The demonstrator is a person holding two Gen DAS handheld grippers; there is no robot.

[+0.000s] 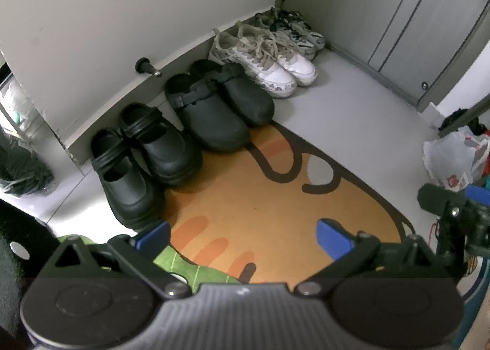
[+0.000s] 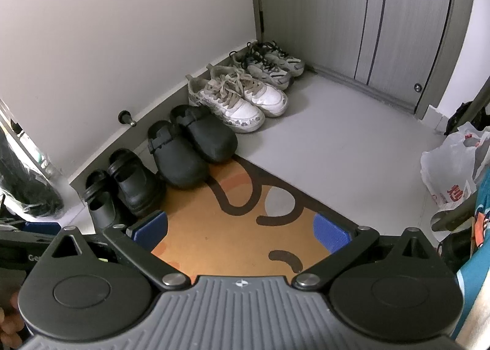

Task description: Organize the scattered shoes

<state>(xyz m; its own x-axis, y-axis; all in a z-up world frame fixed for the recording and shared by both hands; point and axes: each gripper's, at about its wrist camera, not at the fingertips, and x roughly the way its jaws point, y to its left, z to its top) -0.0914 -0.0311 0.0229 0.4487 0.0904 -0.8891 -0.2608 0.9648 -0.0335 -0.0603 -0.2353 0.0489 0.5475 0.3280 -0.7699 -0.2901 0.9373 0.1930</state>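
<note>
— Where the wall meets the floor, what stands there?
— Four pairs in a row: strapped black shoes (image 1: pixel 134 163), black clogs (image 1: pixel 214 105), white sneakers (image 1: pixel 263 59), grey sneakers (image 1: pixel 291 28) in the upper corner.
— And the grippers?
— The left gripper (image 1: pixel 242 236) and right gripper (image 2: pixel 240 229) both gape wide over the orange mat (image 1: pixel 275 190), gripping nothing.
— Any containers?
— A white plastic bag (image 2: pixel 450 172) at the right edge; contents unclear.

Soft, even indoor light, rather dim and cool.

Both fisheye views bend the wall (image 2: pixel 122 28) and doors (image 2: pixel 382 13) toward dark rounded corners; shoes (image 1: pixel 214 111) cast faint shadows; the near housing blurs slightly, without glare.
</note>
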